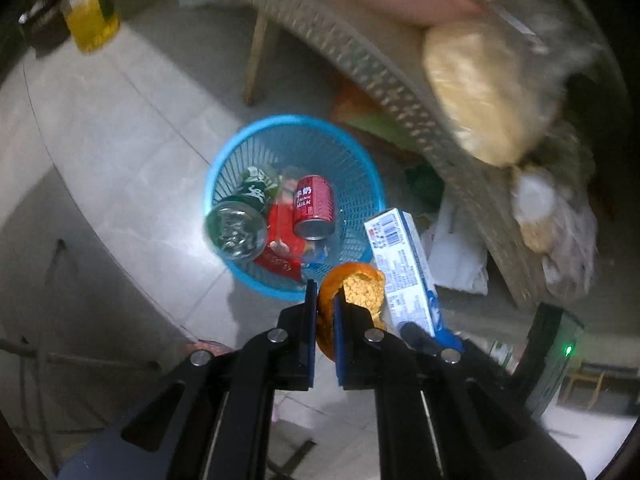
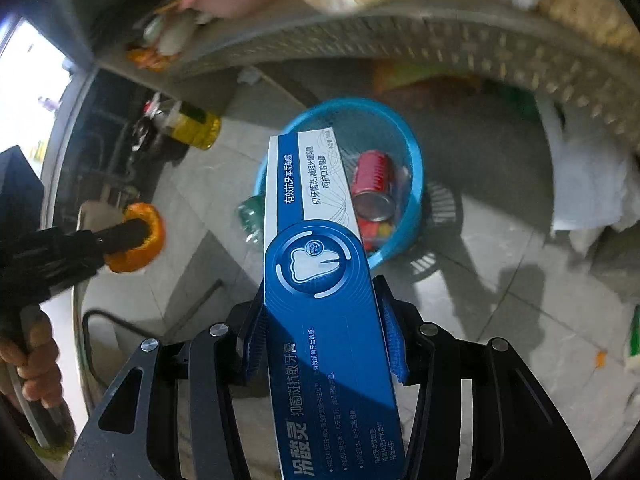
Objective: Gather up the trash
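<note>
Toothpaste box point(image 2: 320, 280) in right tongs point(image 2: 324, 320)

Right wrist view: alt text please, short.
The right gripper holds a blue toothpaste box above a blue mesh basket containing a red can. At left, the left gripper pinches an orange peel over the tiled floor.
</note>
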`<act>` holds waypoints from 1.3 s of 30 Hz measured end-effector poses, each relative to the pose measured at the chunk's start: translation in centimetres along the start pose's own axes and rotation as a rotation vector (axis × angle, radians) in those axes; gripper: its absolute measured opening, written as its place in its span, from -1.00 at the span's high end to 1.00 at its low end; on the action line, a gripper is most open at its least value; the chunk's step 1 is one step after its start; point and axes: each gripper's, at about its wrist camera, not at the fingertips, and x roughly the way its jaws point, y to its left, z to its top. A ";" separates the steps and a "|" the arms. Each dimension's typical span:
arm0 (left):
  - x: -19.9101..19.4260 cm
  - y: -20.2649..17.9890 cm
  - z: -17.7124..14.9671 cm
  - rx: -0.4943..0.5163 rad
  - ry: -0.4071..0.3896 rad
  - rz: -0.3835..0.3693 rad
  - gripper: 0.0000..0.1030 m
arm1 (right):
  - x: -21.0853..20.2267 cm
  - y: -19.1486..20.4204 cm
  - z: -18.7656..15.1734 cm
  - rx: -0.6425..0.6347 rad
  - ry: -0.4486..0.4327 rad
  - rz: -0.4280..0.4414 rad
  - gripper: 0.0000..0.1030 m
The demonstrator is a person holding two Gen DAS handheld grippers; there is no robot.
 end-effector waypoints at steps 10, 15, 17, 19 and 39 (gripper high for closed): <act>4.7 0.2 4.9 -0.065 -0.038 0.020 0.05 | 7.2 0.9 6.1 0.045 0.028 -0.005 -0.05; 2.2 0.2 4.4 -0.044 -0.084 -0.015 -0.10 | 8.3 0.5 6.4 0.069 0.020 -0.004 -0.18; 0.4 0.2 4.0 -0.036 -0.104 -0.024 -0.11 | 7.3 0.5 5.9 0.055 0.003 -0.009 -0.19; -2.6 0.3 3.2 -0.023 -0.147 -0.056 -0.13 | 6.8 0.8 5.6 0.036 -0.013 -0.016 -0.22; -27.5 1.0 -25.6 0.005 -0.859 0.131 -0.89 | -16.1 11.6 -12.3 -0.598 -0.316 0.024 -0.82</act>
